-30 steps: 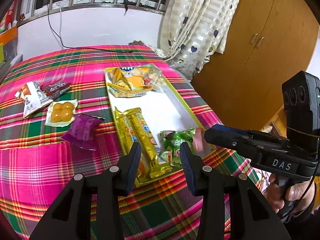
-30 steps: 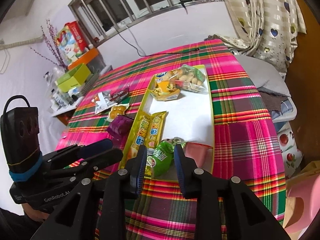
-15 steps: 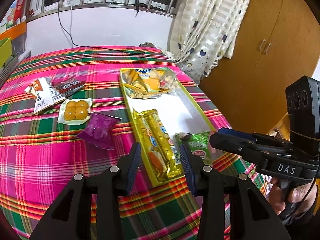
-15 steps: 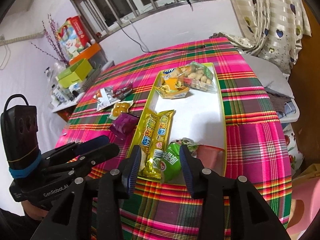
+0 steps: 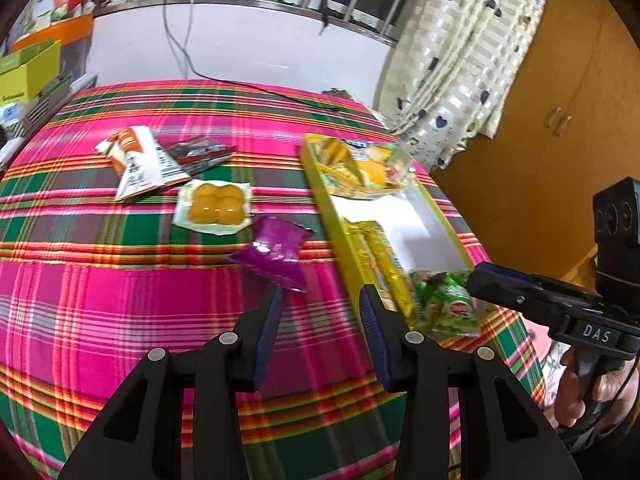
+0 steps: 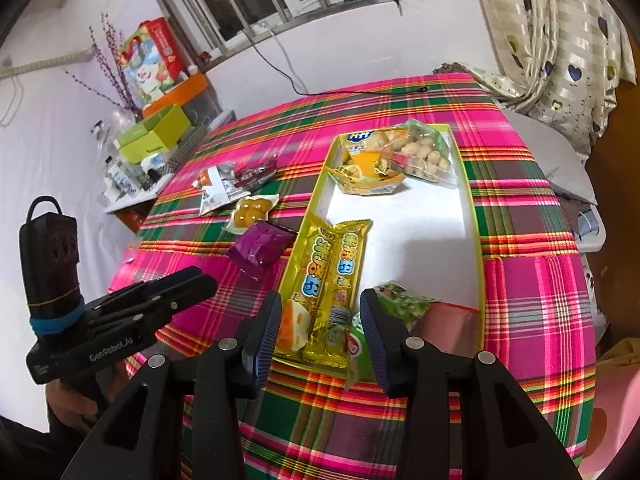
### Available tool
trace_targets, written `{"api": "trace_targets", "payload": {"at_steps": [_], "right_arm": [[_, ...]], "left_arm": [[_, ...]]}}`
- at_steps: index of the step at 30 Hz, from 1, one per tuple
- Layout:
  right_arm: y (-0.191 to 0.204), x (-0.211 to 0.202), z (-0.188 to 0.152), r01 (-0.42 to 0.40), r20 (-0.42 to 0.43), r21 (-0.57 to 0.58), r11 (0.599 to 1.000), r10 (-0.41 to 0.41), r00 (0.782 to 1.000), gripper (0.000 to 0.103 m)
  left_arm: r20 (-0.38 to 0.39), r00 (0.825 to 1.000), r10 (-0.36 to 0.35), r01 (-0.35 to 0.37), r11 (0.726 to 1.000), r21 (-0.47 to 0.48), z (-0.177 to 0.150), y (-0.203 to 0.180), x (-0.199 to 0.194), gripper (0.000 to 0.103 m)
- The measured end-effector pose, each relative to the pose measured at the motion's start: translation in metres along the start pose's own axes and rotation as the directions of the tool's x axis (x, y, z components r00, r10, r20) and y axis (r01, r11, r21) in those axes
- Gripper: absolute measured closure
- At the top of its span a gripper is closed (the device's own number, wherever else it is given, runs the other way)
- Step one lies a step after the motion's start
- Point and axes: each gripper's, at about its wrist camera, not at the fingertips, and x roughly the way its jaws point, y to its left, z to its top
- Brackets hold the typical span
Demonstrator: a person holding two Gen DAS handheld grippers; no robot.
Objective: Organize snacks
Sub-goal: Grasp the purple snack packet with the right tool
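A yellow-rimmed white tray lies on the plaid table. It holds a yellow bar pack, a green pack, a pink pack and two biscuit packs at the far end. A purple pack, a pack of round yellow cakes, a white-orange pack and a dark red pack lie left of the tray. My left gripper is open and empty, just short of the purple pack. My right gripper is open and empty over the tray's near end.
A black cable runs across the far table edge. Boxes stand on a shelf to the left. A curtain and a wooden cabinet are on the right. The table edge drops off close to both grippers.
My left gripper has swung left, from the tray's near end towards the purple pack. My right gripper has opened wider and drawn back a little from the green pack.
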Motion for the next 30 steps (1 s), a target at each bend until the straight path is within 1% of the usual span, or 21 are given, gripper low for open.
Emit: {"api": "trace_targets", "payload": {"at_steps": [6,10,12,18,22,24,27,30], "right_arm": [[0.017,0.011,0.010,0.005,-0.014,-0.063,0.998,-0.006,1.000,0.064],[0.035,0.028,0.022,-0.001,-0.040,-0.110,0.994,-0.004,0.999,0.056],[0.047,0.042,0.028,-0.025,-0.062,-0.132,0.991,0.016,0.998,0.053],[0.065,0.085,0.041,-0.060,-0.142,-0.089,0.994,0.047,0.989,0.053],[0.072,0.112,0.051,-0.040,-0.205,-0.073,0.997,0.025,0.979,0.052],[0.075,0.122,0.052,-0.021,-0.234,-0.069,0.997,0.004,0.972,0.052],[0.077,0.138,0.053,-0.014,-0.276,-0.064,0.998,-0.004,0.961,0.052],[0.075,0.149,0.054,0.005,-0.296,-0.045,0.999,-0.018,0.955,0.052]], "left_arm": [[0.013,0.999,0.029,-0.029,0.999,-0.037,0.003,0.020,-0.004,0.061],[0.025,0.998,0.052,-0.050,0.997,-0.062,0.004,0.035,-0.009,0.061],[0.034,0.997,0.064,-0.061,0.995,-0.078,0.005,0.044,-0.012,0.061],[0.045,0.994,0.095,-0.088,0.988,-0.127,0.004,0.068,-0.018,0.061],[0.046,0.994,0.102,-0.094,0.984,-0.149,0.003,0.080,-0.019,0.061],[0.048,0.994,0.100,-0.091,0.984,-0.155,0.002,0.085,-0.019,0.061],[0.050,0.994,0.094,-0.085,0.983,-0.162,0.002,0.091,-0.018,0.061],[0.049,0.994,0.095,-0.086,0.982,-0.168,0.001,0.095,-0.016,0.061]]}}
